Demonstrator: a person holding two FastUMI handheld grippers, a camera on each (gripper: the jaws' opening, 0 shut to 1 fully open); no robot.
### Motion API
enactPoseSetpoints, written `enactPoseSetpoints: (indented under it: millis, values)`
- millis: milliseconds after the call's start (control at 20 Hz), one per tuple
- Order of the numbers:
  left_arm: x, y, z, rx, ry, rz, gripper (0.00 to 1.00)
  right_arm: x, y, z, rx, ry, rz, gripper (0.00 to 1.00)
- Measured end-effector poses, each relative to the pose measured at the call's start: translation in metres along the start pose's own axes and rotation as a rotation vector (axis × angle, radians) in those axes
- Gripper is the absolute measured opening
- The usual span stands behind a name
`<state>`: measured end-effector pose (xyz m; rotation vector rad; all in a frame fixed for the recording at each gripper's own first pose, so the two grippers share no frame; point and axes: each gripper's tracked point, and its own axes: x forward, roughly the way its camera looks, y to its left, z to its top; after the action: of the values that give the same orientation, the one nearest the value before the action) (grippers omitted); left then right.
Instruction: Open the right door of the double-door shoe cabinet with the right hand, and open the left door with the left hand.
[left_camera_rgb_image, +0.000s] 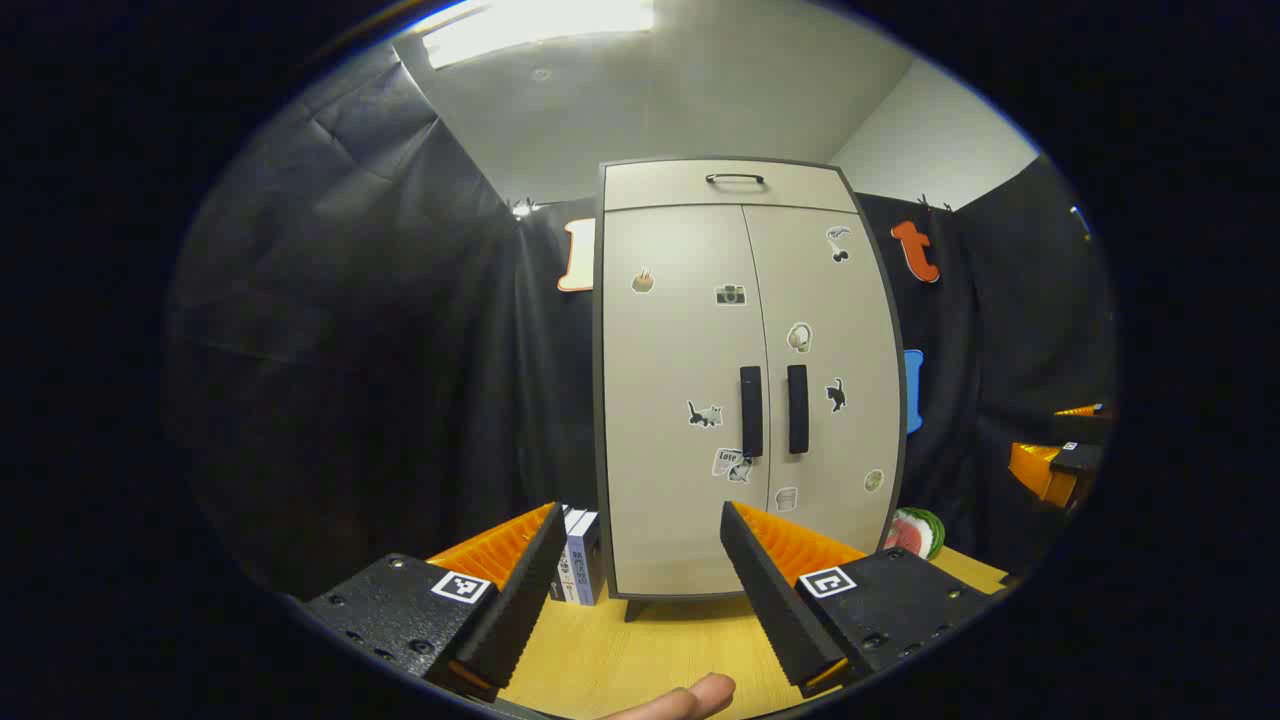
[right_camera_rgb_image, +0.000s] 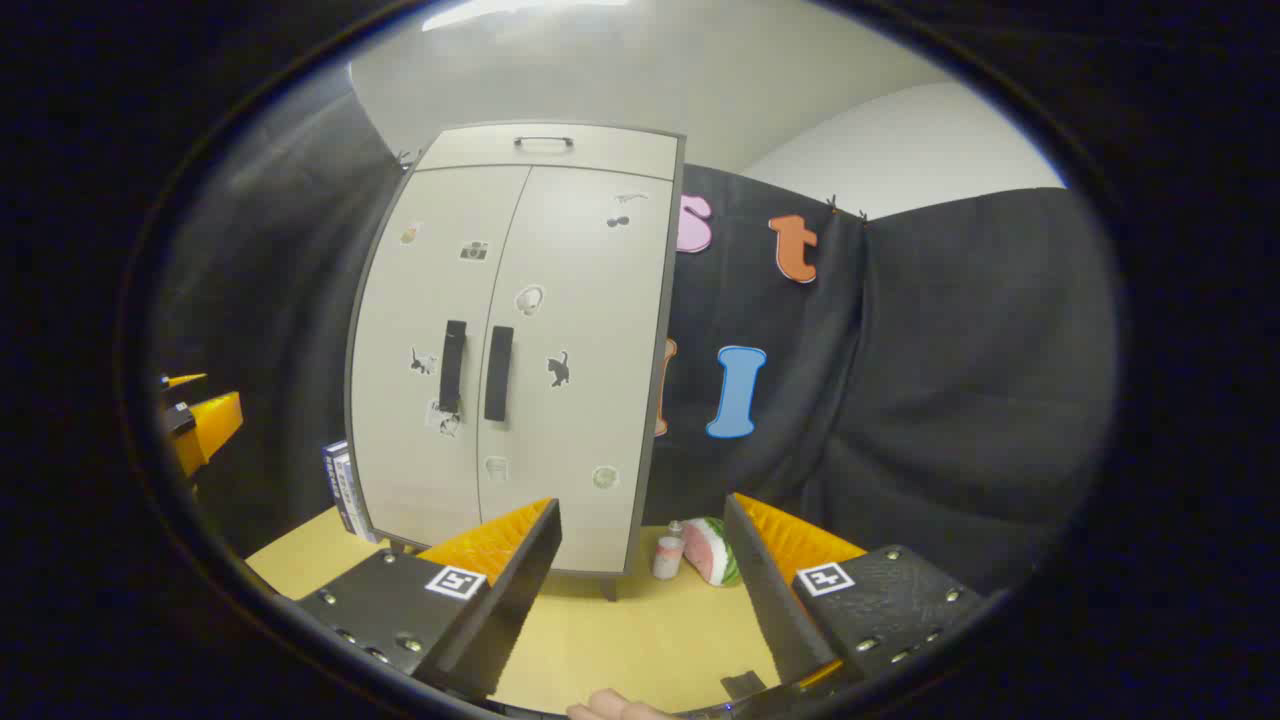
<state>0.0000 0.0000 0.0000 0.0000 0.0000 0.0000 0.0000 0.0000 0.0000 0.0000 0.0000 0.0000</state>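
A double-door shoe cabinet (left_camera_rgb_image: 745, 380) stands upright on a light wooden tabletop (left_camera_rgb_image: 640, 650) against the black cloth wall of a booth, both doors closed. Its left door (left_camera_rgb_image: 680, 400) and right door (left_camera_rgb_image: 830, 380) meet at a centre seam, where two dark vertical handles, the left handle (left_camera_rgb_image: 751, 411) and the right handle (left_camera_rgb_image: 797, 408), sit side by side. Small stickers dot both doors, and a drawer (left_camera_rgb_image: 733, 185) with a dark pull runs across the top.

In the left gripper view, the left gripper (left_camera_rgb_image: 640, 590) faces the cabinet front with its fingers spread wide and nothing between them, well short of the doors. A fingertip (left_camera_rgb_image: 690, 698) shows at the bottom edge. Books (left_camera_rgb_image: 580, 555) stand just beside the cabinet's left side, and a watermelon slice (left_camera_rgb_image: 915, 532) lies near its right side.

In the right gripper view, the right gripper (right_camera_rgb_image: 645, 590) is likewise spread open and empty, apart from the cabinet, which appears left of centre. A small bottle (right_camera_rgb_image: 667, 552) stands just beside the watermelon slice, near the cabinet's right corner. The other gripper shows at the far left edge.
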Motion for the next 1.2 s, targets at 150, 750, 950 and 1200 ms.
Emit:
enactPoseSetpoints:
  millis: [150,750,950,1200]
  values:
    - [0.006,-0.002,-0.001,0.001,0.000,-0.022,0.96,-0.001,0.001,0.001,0.005,0.000,0.013,0.97]
    - [0.027,0.007,0.005,0.001,-0.009,-0.027,0.96,0.041,-0.009,0.009,0.034,-0.002,-0.019,0.96]
    - [0.036,0.000,0.005,-0.006,-0.010,-0.051,0.96,0.070,0.002,0.008,0.053,0.016,-0.002,0.97]
    - [0.046,-0.005,-0.004,-0.029,0.010,-0.054,0.98,0.107,0.031,0.011,0.050,0.030,0.033,0.96]
